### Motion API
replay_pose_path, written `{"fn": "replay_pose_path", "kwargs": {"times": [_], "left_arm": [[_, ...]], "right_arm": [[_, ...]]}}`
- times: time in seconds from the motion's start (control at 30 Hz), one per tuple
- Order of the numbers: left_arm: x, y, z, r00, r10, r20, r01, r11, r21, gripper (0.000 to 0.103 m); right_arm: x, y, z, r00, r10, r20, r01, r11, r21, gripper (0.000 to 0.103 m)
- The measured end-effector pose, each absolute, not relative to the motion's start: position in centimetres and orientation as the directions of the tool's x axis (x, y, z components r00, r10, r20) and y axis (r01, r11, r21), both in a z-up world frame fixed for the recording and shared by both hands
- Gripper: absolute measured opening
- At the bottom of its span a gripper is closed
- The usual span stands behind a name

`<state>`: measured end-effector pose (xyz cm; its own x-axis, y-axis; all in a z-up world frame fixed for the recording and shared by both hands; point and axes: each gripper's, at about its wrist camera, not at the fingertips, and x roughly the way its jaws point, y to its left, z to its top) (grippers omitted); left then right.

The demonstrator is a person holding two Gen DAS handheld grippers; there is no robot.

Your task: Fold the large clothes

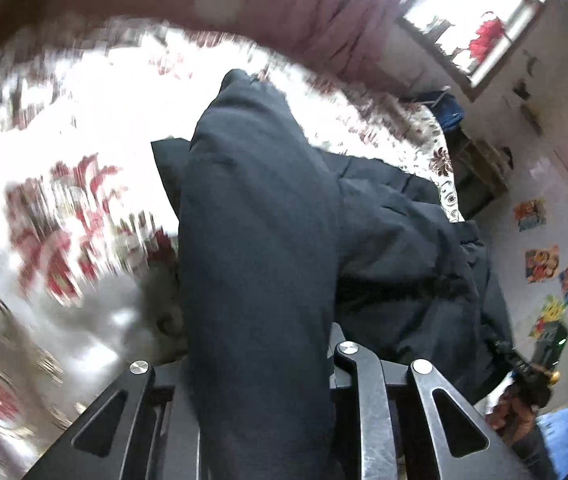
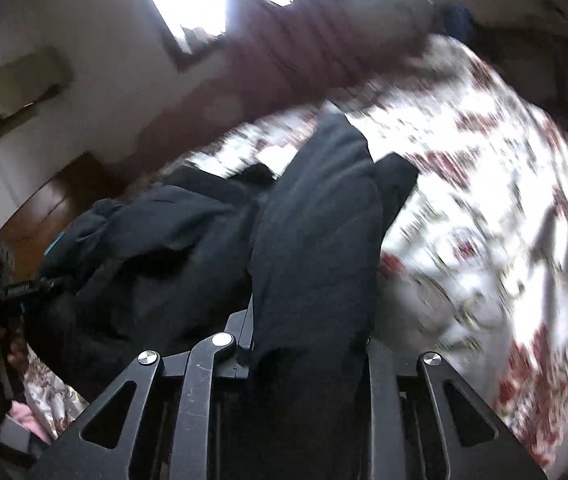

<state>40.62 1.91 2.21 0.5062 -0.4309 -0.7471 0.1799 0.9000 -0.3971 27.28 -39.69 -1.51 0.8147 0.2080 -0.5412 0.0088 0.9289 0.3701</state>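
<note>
From my side, the dark garment [image 1: 259,240] fills the middle and blocks the way straight ahead. Left of the garment, the floral bedspread [image 1: 83,128] lies open, though blur hides detail. Right of it, more bunched folds, the other gripper [image 1: 540,364] and a wall with stickers [image 1: 542,264] close in.
</note>
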Motion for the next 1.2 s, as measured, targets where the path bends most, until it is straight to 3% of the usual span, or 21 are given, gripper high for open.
{"fn": "replay_pose_path", "kwargs": {"times": [0.3, 0.43, 0.6, 0.73, 0.87, 0.97, 1.07, 1.13, 1.2], "left_arm": [[38.6, 5.0, 10.4, 0.669, -0.325, -0.668, 0.242, 0.945, -0.218, 0.02], [38.1, 9.0, 12.4, 0.728, -0.255, -0.636, 0.18, 0.967, -0.182, 0.02], [39.3, 13.3, 10.5, 0.738, -0.184, -0.65, 0.065, 0.977, -0.202, 0.02], [41.8, 16.5, 4.3, 0.688, -0.137, -0.713, -0.063, 0.967, -0.246, 0.021], [43.1, 18.9, 1.4, 0.715, -0.179, -0.676, -0.124, 0.919, -0.375, 0.025], [45.1, 18.5, 0.8, 0.717, -0.137, -0.683, -0.15, 0.927, -0.343, 0.031], [46.1, 18.5, -0.4, 0.688, -0.07, -0.722, -0.214, 0.931, -0.295, 0.052], [46.4, 19.3, -1.3, 0.674, -0.062, -0.737, -0.272, 0.906, -0.325, 0.065], [45.6, 20.1, -1.2, 0.688, -0.085, -0.72, -0.303, 0.869, -0.392, 0.066]], "right_arm": [[29.8, -31.6, 2.8, 0.891, 0.292, -0.347, -0.19, 0.935, 0.298, 0.021], [32.3, -29.0, 2.7, 0.882, 0.34, -0.327, -0.234, 0.917, 0.323, 0.021], [37.5, -27.5, -1.1, 0.837, 0.309, -0.451, -0.171, 0.932, 0.32, 0.021], [41.5, -27.8, -6.3, 0.762, 0.221, -0.609, -0.068, 0.962, 0.264, 0.021], [42.9, -27.9, -6.6, 0.77, 0.201, -0.605, -0.077, 0.971, 0.225, 0.024], [44.2, -27.7, -7.2, 0.765, 0.169, -0.622, -0.04, 0.976, 0.216, 0.034], [44.3, -28.3, -8.2, 0.759, 0.176, -0.627, -0.017, 0.968, 0.251, 0.043], [43.5, -28.6, -7.9, 0.767, 0.172, -0.618, -0.003, 0.964, 0.266, 0.046], [42.1, -28.6, -7.1, 0.787, 0.164, -0.594, -0.003, 0.965, 0.262, 0.062]]}}
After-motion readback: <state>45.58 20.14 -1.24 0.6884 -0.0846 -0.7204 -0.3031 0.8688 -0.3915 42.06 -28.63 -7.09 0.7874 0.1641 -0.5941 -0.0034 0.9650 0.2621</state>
